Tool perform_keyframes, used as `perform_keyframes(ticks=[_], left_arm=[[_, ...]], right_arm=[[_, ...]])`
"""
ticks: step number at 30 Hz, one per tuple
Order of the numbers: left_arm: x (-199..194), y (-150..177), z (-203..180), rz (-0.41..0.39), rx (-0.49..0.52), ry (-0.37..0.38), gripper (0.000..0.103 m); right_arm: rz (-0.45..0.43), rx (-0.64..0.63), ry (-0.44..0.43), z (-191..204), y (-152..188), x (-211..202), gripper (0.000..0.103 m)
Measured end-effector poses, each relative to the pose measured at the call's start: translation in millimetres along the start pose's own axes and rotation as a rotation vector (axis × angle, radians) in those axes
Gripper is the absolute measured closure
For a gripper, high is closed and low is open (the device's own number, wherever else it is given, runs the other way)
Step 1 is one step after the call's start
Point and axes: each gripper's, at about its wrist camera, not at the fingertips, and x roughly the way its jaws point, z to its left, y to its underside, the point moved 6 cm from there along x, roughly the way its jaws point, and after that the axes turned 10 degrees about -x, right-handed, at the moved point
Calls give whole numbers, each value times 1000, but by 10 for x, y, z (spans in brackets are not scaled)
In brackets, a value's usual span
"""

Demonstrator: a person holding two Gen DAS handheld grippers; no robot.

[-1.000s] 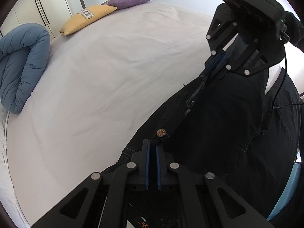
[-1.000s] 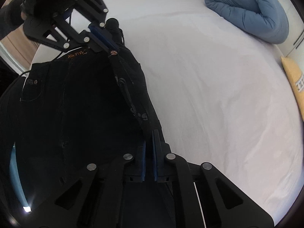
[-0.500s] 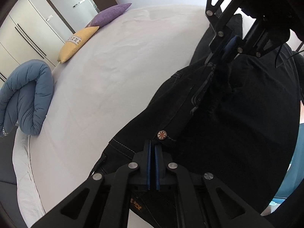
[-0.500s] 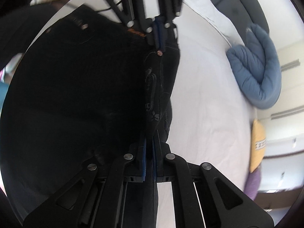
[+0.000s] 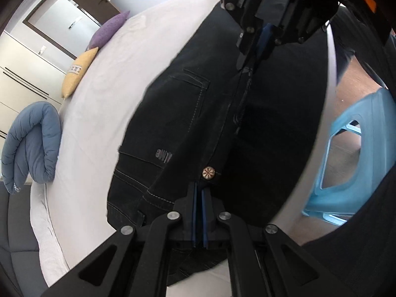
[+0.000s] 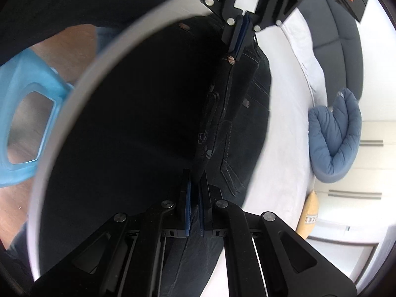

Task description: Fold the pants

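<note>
Dark denim pants (image 5: 188, 113) hang stretched between my two grippers over the edge of a white bed (image 5: 118, 57). My left gripper (image 5: 200, 190) is shut on the waistband just below a round copper button (image 5: 208, 173). Across the fabric, in the same view, the right gripper (image 5: 266, 37) pinches the other end of the waistband. In the right wrist view my right gripper (image 6: 195, 180) is shut on the pants (image 6: 237, 113), and the left gripper (image 6: 241, 37) grips by the button (image 6: 231, 60) at the top. A back pocket with pale stitching faces the bed.
A rolled blue duvet (image 5: 29, 146) lies on the bed, with a yellow cushion (image 5: 76, 71) and a purple cushion (image 5: 109, 28) further along. A light blue plastic stool (image 5: 346, 153) stands on the floor beside the bed. A dark grey padded headboard (image 6: 341, 37) curves round the mattress.
Both grippers have swung sideways with the pants, which now lie along the bed's edge with the back pocket showing. The stool and the floor have come into view.
</note>
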Motion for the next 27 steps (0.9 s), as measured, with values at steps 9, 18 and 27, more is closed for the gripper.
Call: perform_keyframes(ticks=[9,18,27], left_arm=[[9,301,-123,22,-18,-5,100],[74,630,-148,57,-84,-41,100],[90,599,65,24,-191,-86,100]], right_arm=[[4,-106,-6,339,-772,147,99],[-10,-76,-8,489,-1435,145,99],[-7,-10,-15,447,-1550,117,99]])
